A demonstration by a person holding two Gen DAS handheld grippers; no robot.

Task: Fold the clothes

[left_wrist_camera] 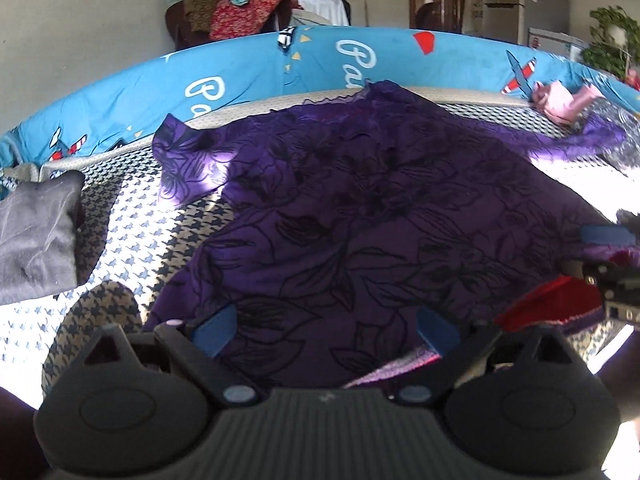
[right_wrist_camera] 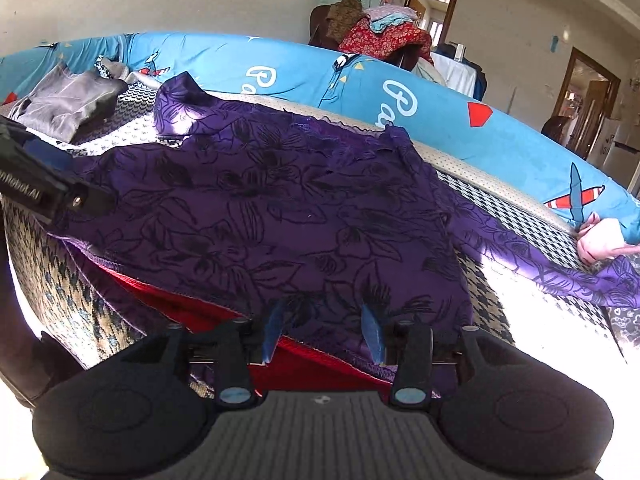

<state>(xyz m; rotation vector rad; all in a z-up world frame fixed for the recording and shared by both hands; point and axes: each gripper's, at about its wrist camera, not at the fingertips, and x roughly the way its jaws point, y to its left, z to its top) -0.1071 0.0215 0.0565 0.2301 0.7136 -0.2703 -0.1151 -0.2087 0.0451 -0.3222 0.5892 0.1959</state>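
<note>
Cloth fills most of both views: a purple dress (left_wrist_camera: 360,208) with a dark flower print lies spread over a bed (left_wrist_camera: 132,232) covered in a blue-and-white houndstooth sheet. Its lace neckline points toward the far side, where a long blue bolster (left_wrist_camera: 248,76) printed with white script and small planes runs along the mattress edge. One sleeve (left_wrist_camera: 180,160) lies out to the left; the other reaches to the right toward a small pink garment (left_wrist_camera: 560,102).

The left tool (left_wrist_camera: 324,330) sits low over the near hem with its blue-padded fingers spread wide apart, the fabric lying between them, not pinched. The right tool (right_wrist_camera: 322,332) is at the near hem too, its thin blue fingers standing apart with the purple edge and a red lining (right_wrist_camera: 192,300) between them; I cannot tell whether it grips the cloth.

A folded grey garment (left_wrist_camera: 36,236) rests on the bed to the left, apart from the dress. Behind the bolster, a chair carries a pile of clothes (left_wrist_camera: 240,8).
</note>
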